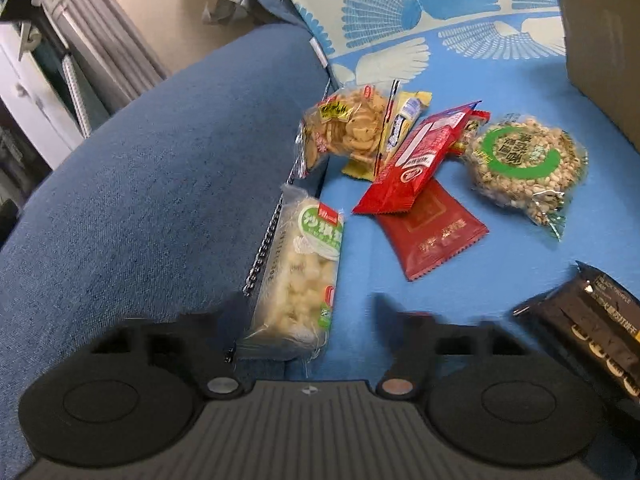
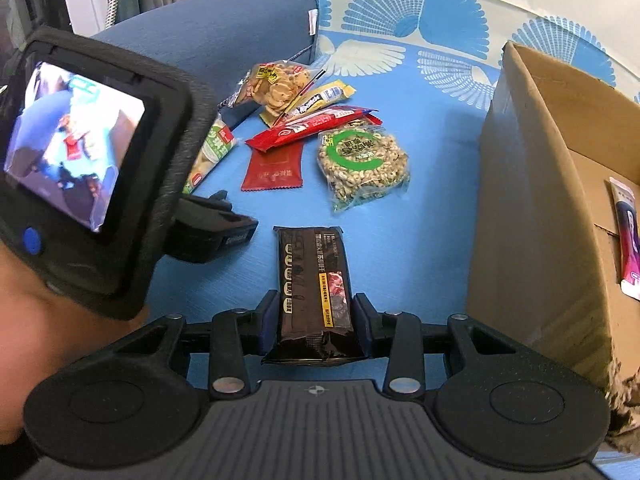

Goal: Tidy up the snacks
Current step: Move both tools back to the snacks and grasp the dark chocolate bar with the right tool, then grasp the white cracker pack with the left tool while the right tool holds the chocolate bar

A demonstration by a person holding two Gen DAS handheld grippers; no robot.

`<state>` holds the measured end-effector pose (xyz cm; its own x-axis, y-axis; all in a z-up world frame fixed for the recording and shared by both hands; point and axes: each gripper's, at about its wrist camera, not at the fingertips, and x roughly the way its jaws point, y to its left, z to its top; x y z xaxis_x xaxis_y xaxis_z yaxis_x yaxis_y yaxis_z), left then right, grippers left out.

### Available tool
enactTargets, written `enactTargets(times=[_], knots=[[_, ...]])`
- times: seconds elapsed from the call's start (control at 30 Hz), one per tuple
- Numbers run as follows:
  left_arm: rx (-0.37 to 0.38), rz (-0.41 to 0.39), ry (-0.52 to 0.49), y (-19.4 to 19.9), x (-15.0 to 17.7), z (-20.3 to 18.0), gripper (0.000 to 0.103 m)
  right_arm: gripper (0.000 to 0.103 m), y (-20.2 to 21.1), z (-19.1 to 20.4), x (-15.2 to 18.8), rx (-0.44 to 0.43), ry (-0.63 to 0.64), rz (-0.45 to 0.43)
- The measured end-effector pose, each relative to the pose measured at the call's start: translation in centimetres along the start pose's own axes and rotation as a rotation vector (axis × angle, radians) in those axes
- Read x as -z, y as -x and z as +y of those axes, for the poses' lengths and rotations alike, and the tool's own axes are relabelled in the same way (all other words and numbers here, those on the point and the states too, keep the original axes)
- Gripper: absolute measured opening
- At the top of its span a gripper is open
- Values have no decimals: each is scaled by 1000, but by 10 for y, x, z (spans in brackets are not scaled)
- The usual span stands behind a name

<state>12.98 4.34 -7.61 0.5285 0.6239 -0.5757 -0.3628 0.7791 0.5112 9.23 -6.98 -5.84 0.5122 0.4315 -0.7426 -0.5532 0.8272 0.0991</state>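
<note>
My right gripper (image 2: 316,316) is shut on a long black snack pack (image 2: 314,288), held just above the blue sofa seat (image 2: 432,216); the pack also shows in the left wrist view (image 1: 588,328). My left gripper (image 1: 304,312) is open around the near end of a white rice-puff pack (image 1: 298,276) that leans on the sofa armrest (image 1: 160,184). Further off lie a cracker bag (image 1: 348,128), a yellow bar (image 1: 400,128), a red wrapper (image 1: 416,160), a dark red sachet (image 1: 432,228) and a round puffed-grain cake (image 1: 524,160).
An open cardboard box (image 2: 532,200) stands on the seat at the right, with a pink-and-white packet (image 2: 630,236) inside. A patterned blue cushion (image 2: 420,12) lies behind the snacks. The left gripper's body with its screen (image 2: 80,152) fills the left of the right wrist view.
</note>
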Motion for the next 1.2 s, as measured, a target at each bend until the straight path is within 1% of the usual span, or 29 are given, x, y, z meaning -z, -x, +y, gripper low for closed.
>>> enactTargets(times=[0.03,0.07,0.13,0.2,0.23,0.3,0.33,0.4,0.47,0.53,0.6,0.67,0.73,0.8,0.83,0.87,0.9,0.93,0.97,1.0,1.13,1.2], knots=[[-8,13,33,-3,-1,6,41,41,0,0,0,0,0,1],[19,16,77,-4,-1,15,39,41,0,1,1,0,0,2],[41,-1,99,0,-1,20,29,41,-2,1,0,0,1,4],[78,-15,136,4,0,29,26,41,-2,2,0,0,0,7],[104,-24,165,7,1,34,16,41,-3,2,0,-1,1,7],[142,-44,206,15,4,47,5,41,-3,5,1,1,8,5],[170,-49,221,16,2,49,2,41,-3,5,2,2,13,4],[212,-60,242,22,4,55,0,41,-2,7,3,6,20,3],[289,-55,253,28,6,60,0,41,-2,10,5,9,26,0],[355,-87,258,39,10,64,0,41,-3,12,6,12,33,1],[430,-108,243,48,14,66,0,41,-2,14,8,15,41,2],[494,-147,248,61,19,71,0,41,-1,16,11,17,50,-1],[527,-149,264,69,24,76,0,41,1,17,12,17,55,-2],[555,-143,299,69,26,81,0,41,4,17,13,16,61,-7],[544,-139,317,69,27,83,3,41,5,16,14,15,63,-8],[511,-123,331,67,27,83,8,41,6,16,14,15,64,-7],[484,-105,337,63,27,86,28,41,7,15,14,13,62,-6],[448,-90,337,62,26,84,45,41,6,15,14,10,61,-3],[399,-84,327,61,25,81,51,41,6,14,14,7,62,0],[352,-81,308,59,22,76,54,41,5,14,15,5,63,5],[193,-56,198,45,11,52,55,42,5,16,13,-1,71,-3],[143,-39,175,34,7,43,55,42,4,16,13,-2,74,-3]])
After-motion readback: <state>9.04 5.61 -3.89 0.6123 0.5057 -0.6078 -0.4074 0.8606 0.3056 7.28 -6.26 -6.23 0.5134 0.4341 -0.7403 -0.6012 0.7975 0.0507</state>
